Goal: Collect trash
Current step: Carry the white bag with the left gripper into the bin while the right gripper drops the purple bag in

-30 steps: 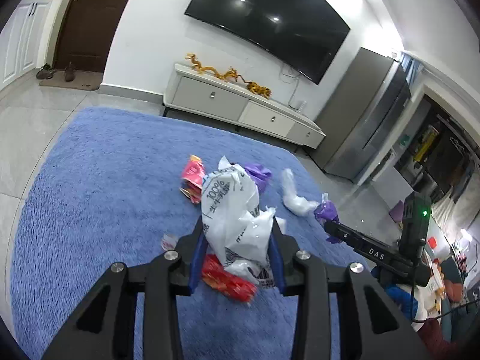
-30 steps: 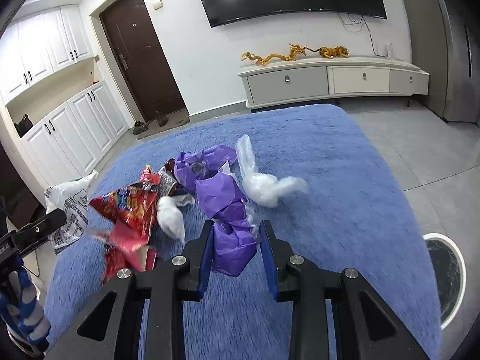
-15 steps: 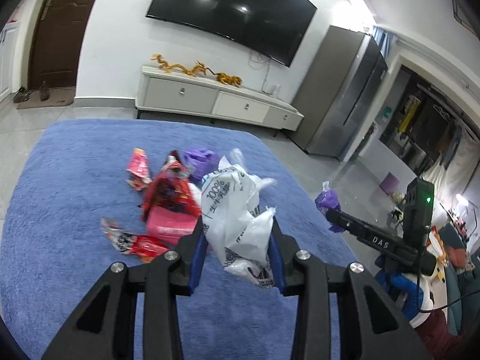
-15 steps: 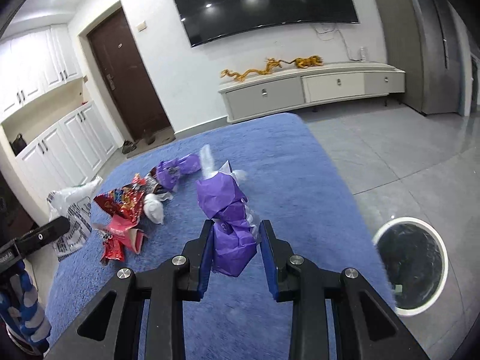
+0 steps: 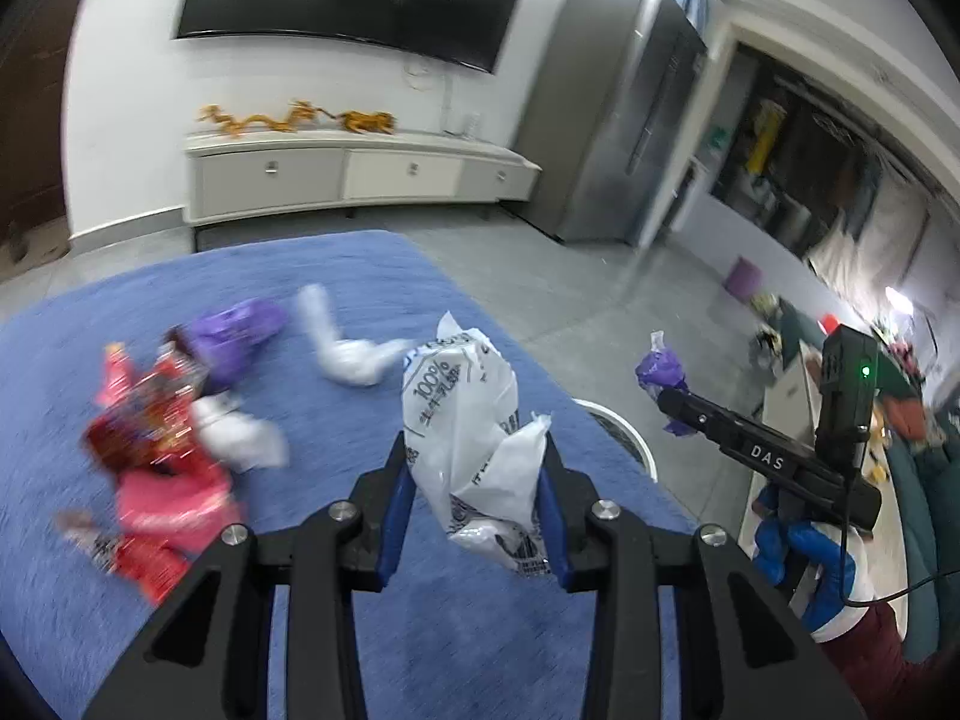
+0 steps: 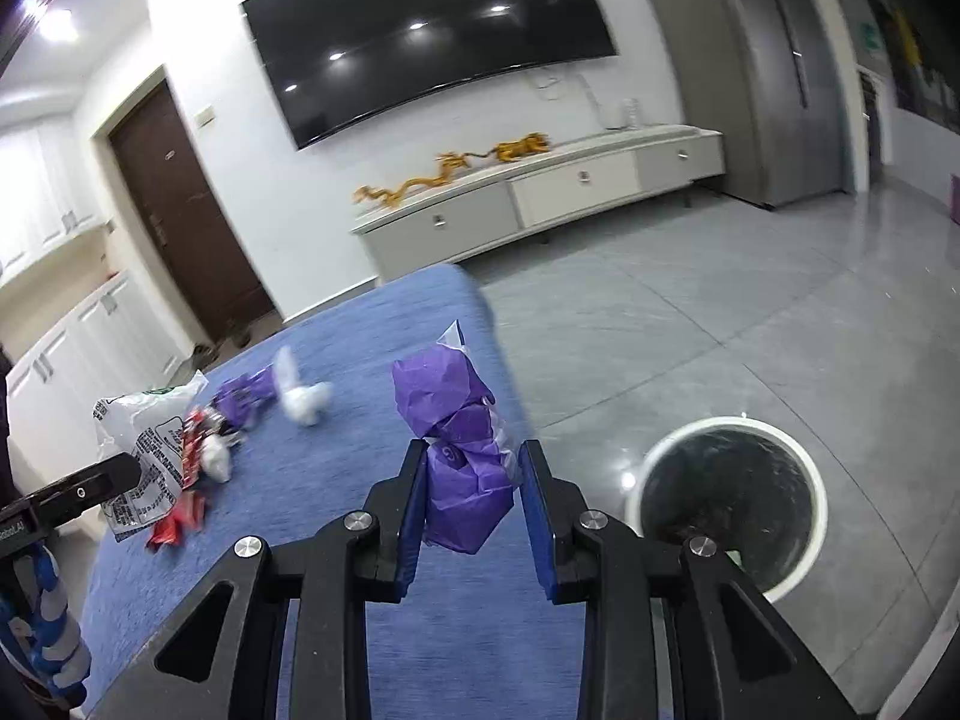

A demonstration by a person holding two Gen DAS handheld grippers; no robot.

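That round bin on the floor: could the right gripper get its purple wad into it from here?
Probably yes. The bin stands open-topped just right of the right gripper, with bare floor between, and the purple wad is clamped firmly.

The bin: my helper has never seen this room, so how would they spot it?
Start at the blue rug in front of the TV. Just off its edge, on the grey tiled floor, stands the bin. It alone is round, with a white rim and dark inside.

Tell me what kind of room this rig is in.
Most likely a home living room: a large wall-mounted TV above a low white media cabinet, and a blue shag rug on grey floor tiles.
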